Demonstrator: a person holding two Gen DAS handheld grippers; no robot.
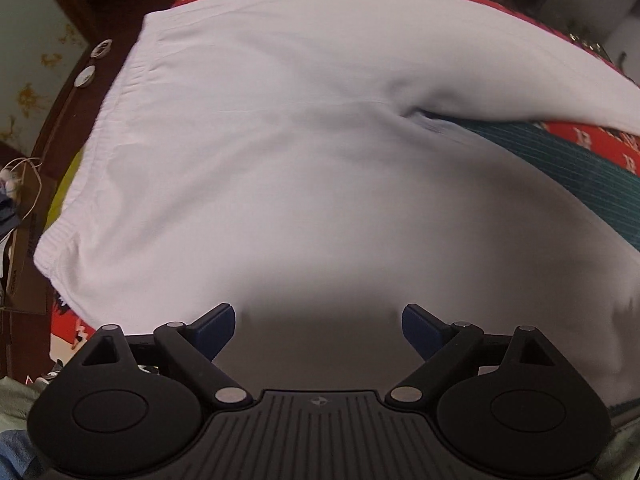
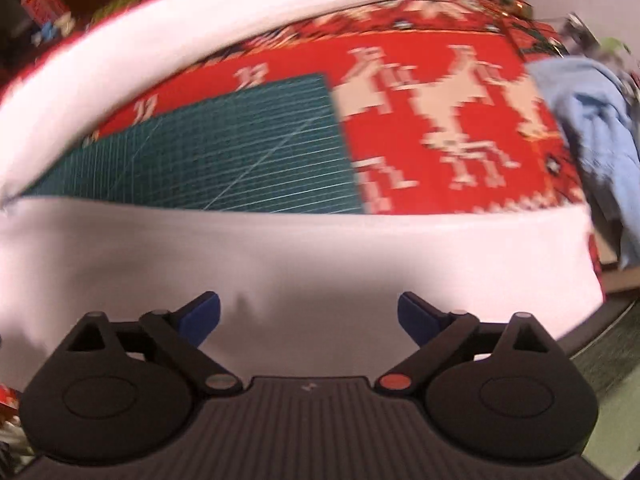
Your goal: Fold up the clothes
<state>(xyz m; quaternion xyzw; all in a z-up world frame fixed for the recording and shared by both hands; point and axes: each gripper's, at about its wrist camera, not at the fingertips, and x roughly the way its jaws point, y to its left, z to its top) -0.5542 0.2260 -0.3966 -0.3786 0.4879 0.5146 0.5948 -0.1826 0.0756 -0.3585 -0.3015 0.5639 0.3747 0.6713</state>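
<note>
Although the white trousers (image 1: 280, 168) lie spread flat on the red patterned cloth (image 2: 460, 80) and green cutting mat (image 2: 224, 152), legs apart (waistband at left), no fold is yet made. Left gripper (image 1: 318, 326) hangs wide open and empty above the seat; right gripper (image 2: 308, 316), likewise wide and empty, hangs over the near leg.
</note>
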